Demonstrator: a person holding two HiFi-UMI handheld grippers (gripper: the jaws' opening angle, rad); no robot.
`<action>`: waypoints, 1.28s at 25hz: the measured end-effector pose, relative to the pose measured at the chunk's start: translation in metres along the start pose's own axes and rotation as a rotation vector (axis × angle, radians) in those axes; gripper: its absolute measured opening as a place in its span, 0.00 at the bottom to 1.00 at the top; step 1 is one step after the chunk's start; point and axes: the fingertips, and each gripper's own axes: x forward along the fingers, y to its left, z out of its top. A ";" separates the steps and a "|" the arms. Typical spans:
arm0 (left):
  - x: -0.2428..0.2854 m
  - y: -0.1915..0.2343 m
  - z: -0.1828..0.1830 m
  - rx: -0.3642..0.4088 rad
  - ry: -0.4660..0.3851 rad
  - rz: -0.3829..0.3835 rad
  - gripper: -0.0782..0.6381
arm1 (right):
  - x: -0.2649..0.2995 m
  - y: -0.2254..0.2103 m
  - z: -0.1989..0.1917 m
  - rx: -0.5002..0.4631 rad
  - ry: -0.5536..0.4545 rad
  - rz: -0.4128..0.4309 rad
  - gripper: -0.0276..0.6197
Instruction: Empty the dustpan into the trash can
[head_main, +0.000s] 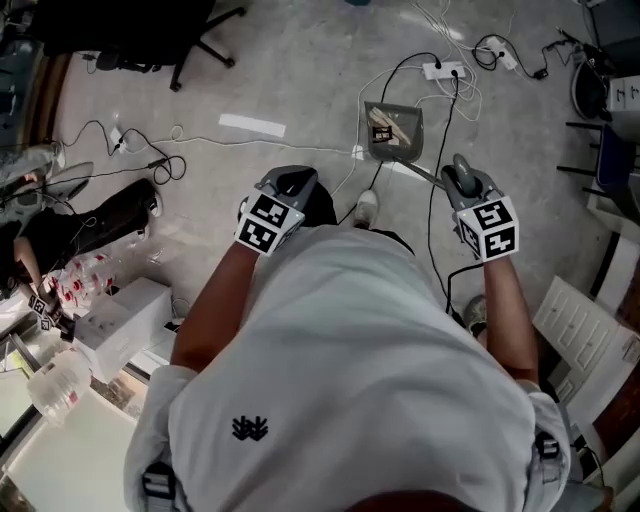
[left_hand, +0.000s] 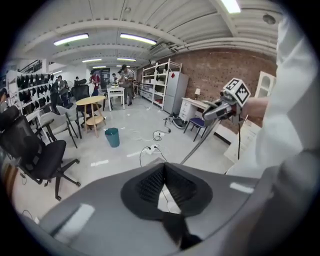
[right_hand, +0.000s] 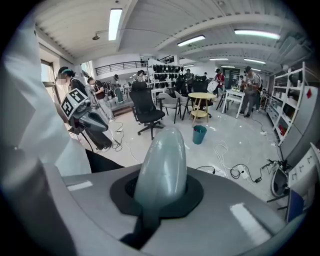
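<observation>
A grey dustpan (head_main: 393, 130) with paper scraps in it is out in front of me over the floor, on a long thin pole (head_main: 428, 176). My right gripper (head_main: 462, 178) is shut on the pole's rounded grey handle (right_hand: 162, 165). My left gripper (head_main: 293, 181) is level with it on the left, shut and holding nothing; its ribbed pads (left_hand: 150, 182) meet at the tips. A small teal trash can (left_hand: 112, 136) stands on the floor several steps ahead, near a round table, and shows again as the teal can (right_hand: 199, 134) in the right gripper view.
Cables and a power strip (head_main: 445, 70) lie across the floor around the dustpan. A black office chair (head_main: 190, 40) is at the far left, white boxes (head_main: 125, 320) at my left, a white panel (head_main: 585, 335) at my right. People stand far off.
</observation>
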 end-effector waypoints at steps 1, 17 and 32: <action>0.004 0.001 0.004 0.004 0.001 -0.013 0.19 | 0.001 -0.007 0.002 0.013 -0.002 -0.004 0.06; 0.083 0.173 0.113 0.041 -0.082 -0.136 0.19 | 0.075 -0.114 0.123 0.048 0.046 -0.116 0.06; 0.093 0.314 0.156 -0.084 -0.119 -0.142 0.19 | 0.150 -0.219 0.275 0.043 -0.008 -0.180 0.06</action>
